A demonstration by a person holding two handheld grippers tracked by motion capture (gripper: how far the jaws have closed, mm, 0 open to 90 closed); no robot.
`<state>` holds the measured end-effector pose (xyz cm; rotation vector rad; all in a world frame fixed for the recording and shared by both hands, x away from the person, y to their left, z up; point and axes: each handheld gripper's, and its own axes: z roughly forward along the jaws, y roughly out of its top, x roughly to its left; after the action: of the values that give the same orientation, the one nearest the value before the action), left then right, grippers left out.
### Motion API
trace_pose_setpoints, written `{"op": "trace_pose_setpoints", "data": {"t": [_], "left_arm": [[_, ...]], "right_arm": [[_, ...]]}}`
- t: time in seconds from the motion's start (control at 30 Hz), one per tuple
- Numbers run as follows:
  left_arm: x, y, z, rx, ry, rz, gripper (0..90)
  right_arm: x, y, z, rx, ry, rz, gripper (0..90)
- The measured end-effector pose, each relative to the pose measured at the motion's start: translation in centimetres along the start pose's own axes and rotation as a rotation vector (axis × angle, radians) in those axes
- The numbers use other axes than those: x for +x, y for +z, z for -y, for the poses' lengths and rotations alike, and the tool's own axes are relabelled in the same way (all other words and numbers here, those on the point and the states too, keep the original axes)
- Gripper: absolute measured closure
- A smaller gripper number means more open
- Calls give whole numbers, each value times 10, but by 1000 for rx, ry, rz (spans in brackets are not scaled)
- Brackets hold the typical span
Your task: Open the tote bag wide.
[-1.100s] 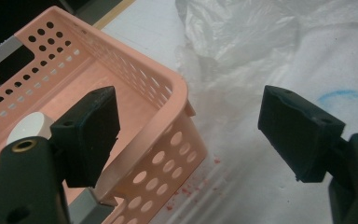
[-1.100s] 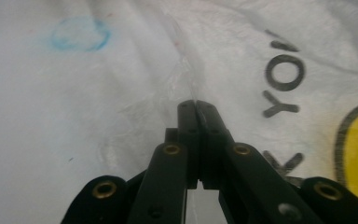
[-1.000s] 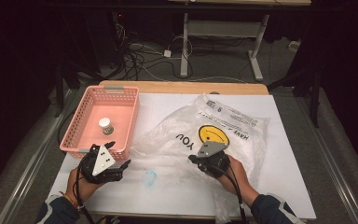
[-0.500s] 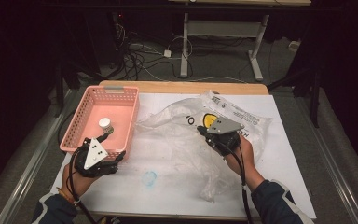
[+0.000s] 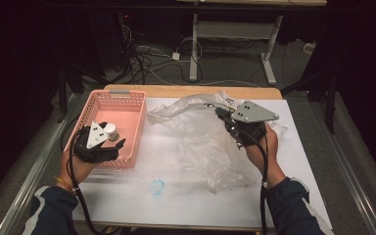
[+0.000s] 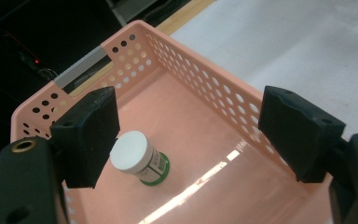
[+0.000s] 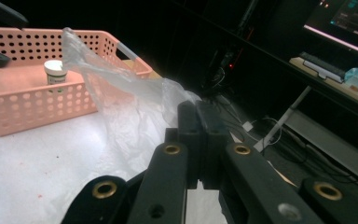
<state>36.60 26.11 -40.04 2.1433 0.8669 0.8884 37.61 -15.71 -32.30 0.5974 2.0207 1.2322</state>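
A pink perforated basket (image 5: 127, 105) stands at the table's left. In it a small white-capped jar (image 5: 110, 129) with a green label stands upright. My left gripper (image 5: 115, 144) hovers over the basket's near end. Its jaws are open, with the jar (image 6: 137, 159) below and between them and the left pad (image 6: 88, 135) close above it. My right gripper (image 5: 223, 117) is shut on a clear plastic bag (image 5: 200, 139) and holds its top edge up off the white table cover. The bag (image 7: 121, 93) stretches away from the shut jaws (image 7: 200, 119) toward the basket (image 7: 28, 107).
A small pale blue round thing (image 5: 156, 186) lies on the white table cover (image 5: 176, 205) near the front. The wooden table edge (image 5: 191, 91) runs behind the basket. Cables and a desk frame are on the dark floor beyond.
My right gripper has lifted the bag up and back, so it now hangs crumpled. My left gripper has moved forward from the table's front over the basket.
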Motion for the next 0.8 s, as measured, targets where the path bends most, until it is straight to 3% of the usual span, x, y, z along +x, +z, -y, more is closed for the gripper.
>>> {"op": "trace_pose_setpoints", "data": {"t": [0.07, 0.2, 0.27, 0.37, 0.53, 0.67, 0.8], "left_arm": [[8, 10, -4, 18, 4, 2, 202], [20, 32, -5, 114, 29, -1, 202], [29, 40, -5, 152, 8, 24, 201], [38, 53, -7, 224, 10, 25, 197], [54, 70, -7, 294, -53, 53, 206], [58, 87, -2, 388, -61, 58, 218], [63, 94, 3, 427, -102, 59, 300]], "right_arm": [[1, 1, 1, 5, 0, -6, 900], [6, 7, 7, 28, -11, -19, 900], [5, 9, 9, 29, 2, -30, 900], [6, 10, 10, 31, 0, -39, 900], [11, 12, 14, 43, -18, -65, 900], [11, 12, 15, 41, -19, -82, 900], [11, 12, 16, 42, -17, -92, 900]]}}
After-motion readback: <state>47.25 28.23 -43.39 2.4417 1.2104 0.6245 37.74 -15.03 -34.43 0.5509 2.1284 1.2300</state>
